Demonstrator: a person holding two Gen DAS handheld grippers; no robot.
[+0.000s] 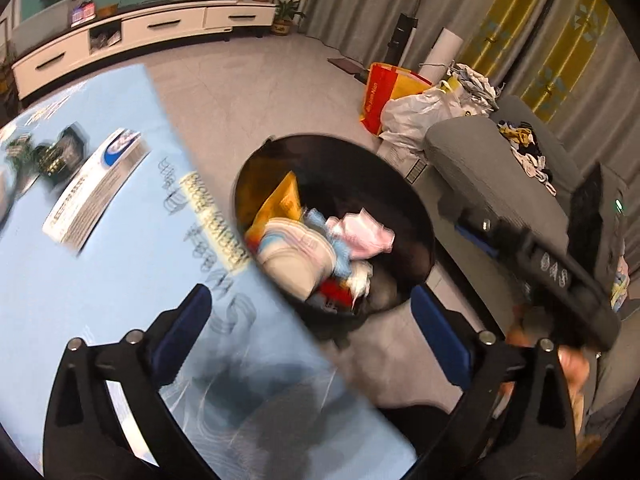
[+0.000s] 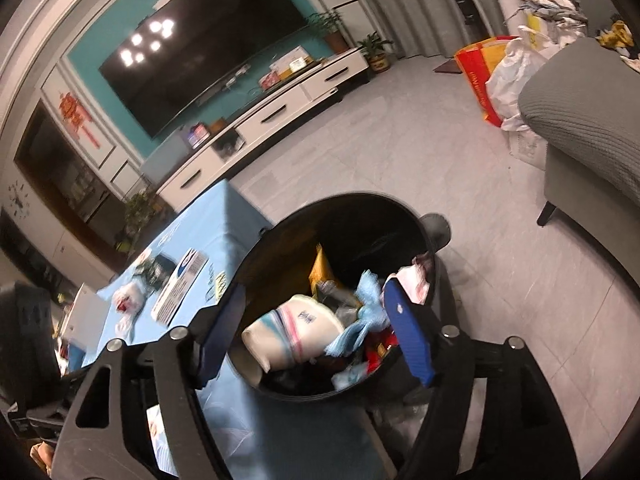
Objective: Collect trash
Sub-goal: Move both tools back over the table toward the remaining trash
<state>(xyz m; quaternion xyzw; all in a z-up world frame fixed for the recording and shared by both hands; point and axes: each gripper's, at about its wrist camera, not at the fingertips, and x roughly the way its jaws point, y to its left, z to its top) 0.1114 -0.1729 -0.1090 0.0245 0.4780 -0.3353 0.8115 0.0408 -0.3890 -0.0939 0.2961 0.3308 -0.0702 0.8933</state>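
— Well, where do we stand with the tools?

— Our left gripper (image 1: pixel 310 330) is spread wide with nothing between its fingers. Our right gripper (image 2: pixel 316 330) is spread too, hovering over the black trash bin (image 2: pixel 400 216), also empty.

— And the trash?

— The bin stands on the floor just beside the blue table (image 1: pixel 80 280), mouth up, already holding a paper cup (image 2: pixel 294 330) and wrappers. On the table, a flat box (image 1: pixel 94 192) lies with its long axis running away from us.

— So how do we take it?

— We'd judge it best to close across the short side, then lift clear of the table edge before releasing over the bin.
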